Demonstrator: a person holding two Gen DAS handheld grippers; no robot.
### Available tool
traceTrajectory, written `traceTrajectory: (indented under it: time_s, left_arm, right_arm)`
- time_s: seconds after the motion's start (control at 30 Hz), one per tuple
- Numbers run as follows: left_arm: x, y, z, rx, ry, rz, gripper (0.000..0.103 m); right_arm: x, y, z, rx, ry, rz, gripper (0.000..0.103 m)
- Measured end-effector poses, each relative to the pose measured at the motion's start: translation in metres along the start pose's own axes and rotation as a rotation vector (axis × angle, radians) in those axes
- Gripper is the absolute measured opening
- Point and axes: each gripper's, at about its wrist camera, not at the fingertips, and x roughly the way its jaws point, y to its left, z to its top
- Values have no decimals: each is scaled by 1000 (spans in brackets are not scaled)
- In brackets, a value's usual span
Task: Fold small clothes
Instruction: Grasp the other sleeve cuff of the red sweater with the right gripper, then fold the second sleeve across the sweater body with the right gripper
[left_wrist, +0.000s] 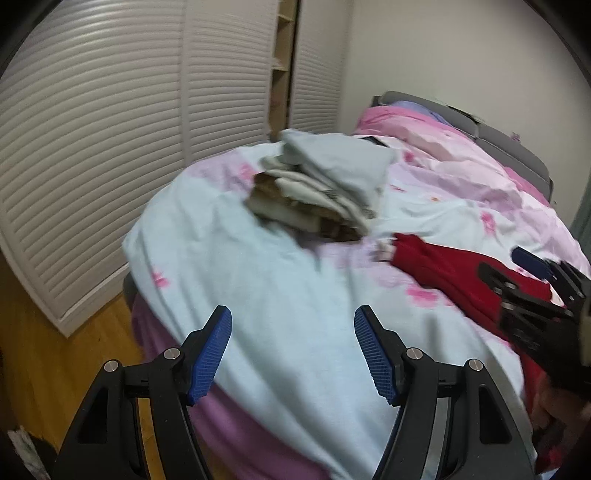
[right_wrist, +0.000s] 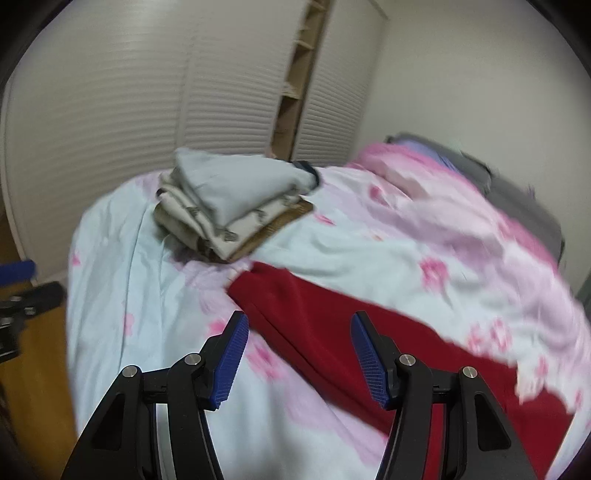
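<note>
A red garment (left_wrist: 454, 275) (right_wrist: 332, 332) lies spread on the bed's floral cover, partly under a fold of that cover in the right wrist view. Behind it sits a stack of folded clothes (left_wrist: 321, 184) (right_wrist: 232, 199), pale blue on top, cream and brown below. My left gripper (left_wrist: 293, 325) hovers open over the bare cover, left of the red garment, nothing between its blue pads. My right gripper (right_wrist: 299, 328) is open above the red garment's near edge, empty; it also shows at the right edge of the left wrist view (left_wrist: 535, 280).
The bed (left_wrist: 258, 295) has a pale blue and pink flowered cover and a grey headboard (left_wrist: 509, 144) at the back right. White louvred wardrobe doors (left_wrist: 110, 147) stand behind, with a narrow open shelf (left_wrist: 282, 55). Wooden floor (left_wrist: 74, 350) lies to the left.
</note>
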Motion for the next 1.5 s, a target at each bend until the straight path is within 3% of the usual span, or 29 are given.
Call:
traceTrajectory:
  time_s: [0.27, 0.53, 0.6, 0.67, 0.77, 0.93, 1.13, 1.3, 1.5]
  left_arm:
    - [20, 38, -3, -70, 24, 14, 68]
    - [35, 45, -5, -98, 41, -1, 68]
    - [37, 44, -4, -100, 48, -4, 68]
    - [38, 42, -4, -98, 51, -6, 68]
    - [34, 39, -2, -92, 45, -6, 68]
    - [25, 26, 4, -83, 29, -22, 68]
    - [7, -20, 15, -34, 1, -80, 68]
    - [-6, -86, 24, 43, -28, -147, 72]
    - [-18, -194, 21, 158, -39, -263, 72]
  right_arm:
    - [76, 62, 17, -218, 101, -60, 58]
    - [127, 73, 18, -258, 194, -101, 58]
    - [139, 74, 20, -259, 216, -111, 46]
    - [149, 68, 23, -228, 243, -91, 20]
    - [137, 51, 31, -138, 202, -70, 15]
    - [86, 7, 44, 11, 92, -63, 13]
    - [15, -94, 39, 294, 5, -67, 13]
    - [-33, -180, 0, 447, -26, -127, 13]
    - [-75, -275, -66, 605, -18, -202, 13]
